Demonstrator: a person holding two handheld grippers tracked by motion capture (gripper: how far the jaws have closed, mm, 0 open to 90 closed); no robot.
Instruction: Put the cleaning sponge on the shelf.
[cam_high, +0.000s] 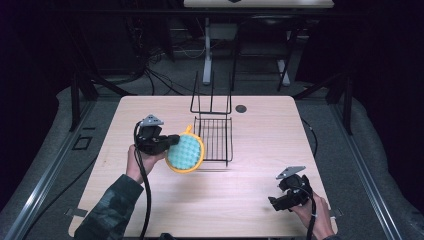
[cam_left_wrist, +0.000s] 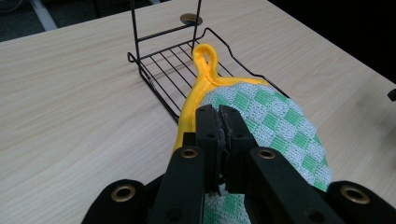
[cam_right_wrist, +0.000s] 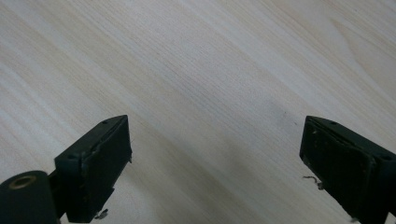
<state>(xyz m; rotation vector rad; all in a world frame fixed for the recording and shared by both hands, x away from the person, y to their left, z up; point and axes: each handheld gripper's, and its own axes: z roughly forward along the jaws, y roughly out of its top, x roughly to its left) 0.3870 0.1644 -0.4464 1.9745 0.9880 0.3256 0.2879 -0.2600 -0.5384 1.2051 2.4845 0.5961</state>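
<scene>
A round pot holder (cam_high: 185, 153) with a green-and-white check face, yellow rim and yellow loop hangs tilted above the table, just left of a black wire rack (cam_high: 214, 137). My left gripper (cam_high: 170, 142) is shut on its edge. In the left gripper view the two jaws pinch the pot holder (cam_left_wrist: 261, 116) near its yellow rim, and its loop points toward the wire rack (cam_left_wrist: 163, 60). My right gripper (cam_high: 276, 202) rests low at the table's front right, held by a hand. Its jaws stand wide apart over bare wood, my right gripper (cam_right_wrist: 215, 163) holding nothing.
The light wooden table (cam_high: 260, 145) has a dark round grommet (cam_high: 241, 108) near its far edge. The wire rack has tall upright bars (cam_high: 210, 92) at its back. Beyond the table stand desk legs and cables on a dark floor.
</scene>
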